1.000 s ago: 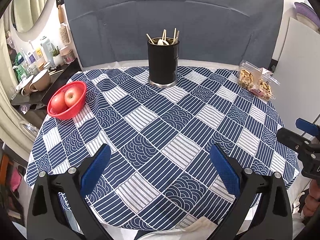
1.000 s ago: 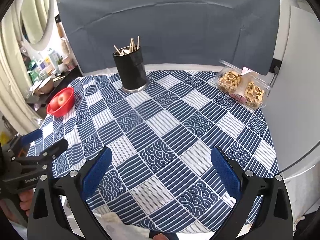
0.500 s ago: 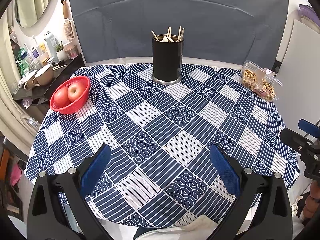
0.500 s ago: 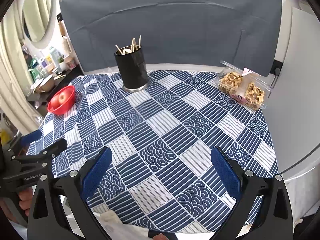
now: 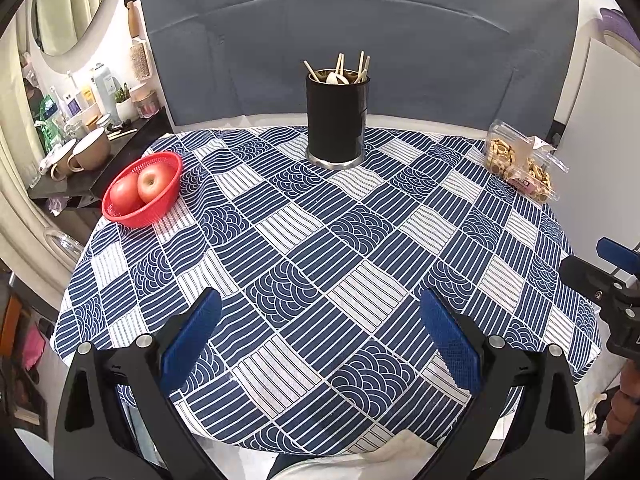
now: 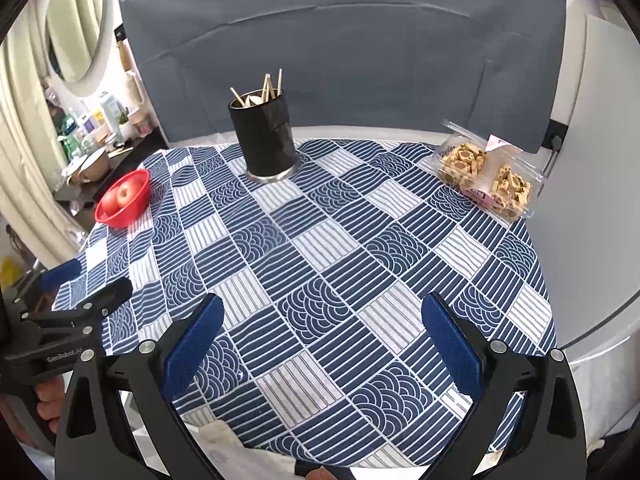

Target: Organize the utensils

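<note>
Left gripper [image 5: 320,336]: jaws spread wide, nothing between the blue pads [image 5: 191,334]. It is held above the near edge of the table [image 5: 360,240], pointing toward the far side. It also shows at the left edge of the right wrist view, a hand [image 6: 48,396] on its grip.

Right gripper [image 6: 322,336]: jaws likewise spread wide and empty, held above the near edge of the table, to the right of the left gripper. Its black frame and one blue pad enter the left wrist view at the right edge.

Cloth [image 5: 304,264]: blue and white patchwork, covers the round table, bare across the middle.

Holder [image 5: 336,118]: black cylinder, upright on a metal base at the far centre of the table, well apart from both grippers. Utensils [image 5: 340,70] stand inside it; pale stick handles and a white spoon bowl show above the rim.

Basket [image 5: 160,210]: red, far left of the table, holds two apples [image 5: 152,182].

Cookie box [image 6: 486,176]: clear plastic, far right edge.

Backdrop [image 5: 360,40]: grey panel behind the table. Shelf [image 5: 80,176] with cups and bottles at left.
</note>
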Demonstrator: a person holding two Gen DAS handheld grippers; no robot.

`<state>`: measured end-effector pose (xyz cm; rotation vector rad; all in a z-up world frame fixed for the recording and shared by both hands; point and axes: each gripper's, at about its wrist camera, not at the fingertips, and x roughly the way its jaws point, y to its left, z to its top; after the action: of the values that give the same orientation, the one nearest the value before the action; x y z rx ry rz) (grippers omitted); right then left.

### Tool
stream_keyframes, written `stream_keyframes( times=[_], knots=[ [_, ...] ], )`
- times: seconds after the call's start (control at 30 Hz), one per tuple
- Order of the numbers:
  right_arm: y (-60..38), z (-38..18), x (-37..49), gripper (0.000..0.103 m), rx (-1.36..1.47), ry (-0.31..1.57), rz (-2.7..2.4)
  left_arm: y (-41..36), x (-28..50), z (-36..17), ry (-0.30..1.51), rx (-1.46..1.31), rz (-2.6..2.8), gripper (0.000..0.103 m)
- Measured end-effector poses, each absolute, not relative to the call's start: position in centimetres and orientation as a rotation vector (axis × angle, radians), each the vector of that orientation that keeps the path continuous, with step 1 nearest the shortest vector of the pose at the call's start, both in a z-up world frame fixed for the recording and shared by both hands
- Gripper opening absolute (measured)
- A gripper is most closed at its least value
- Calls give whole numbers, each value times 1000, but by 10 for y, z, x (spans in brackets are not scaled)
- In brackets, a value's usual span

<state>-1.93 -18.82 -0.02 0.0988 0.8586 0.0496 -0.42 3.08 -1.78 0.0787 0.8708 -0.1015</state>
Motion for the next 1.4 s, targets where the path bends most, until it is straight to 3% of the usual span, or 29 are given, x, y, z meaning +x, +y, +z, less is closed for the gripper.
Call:
stream_keyframes(
  times=[1.07, 1.4],
  knots=[
    [-197, 1, -2, 95, 107, 839, 100, 53, 14, -17, 862, 99, 0, 97],
    [-220, -40, 68, 95, 64, 803, 102, 76, 60, -44, 910, 79, -13, 97]
  ],
)
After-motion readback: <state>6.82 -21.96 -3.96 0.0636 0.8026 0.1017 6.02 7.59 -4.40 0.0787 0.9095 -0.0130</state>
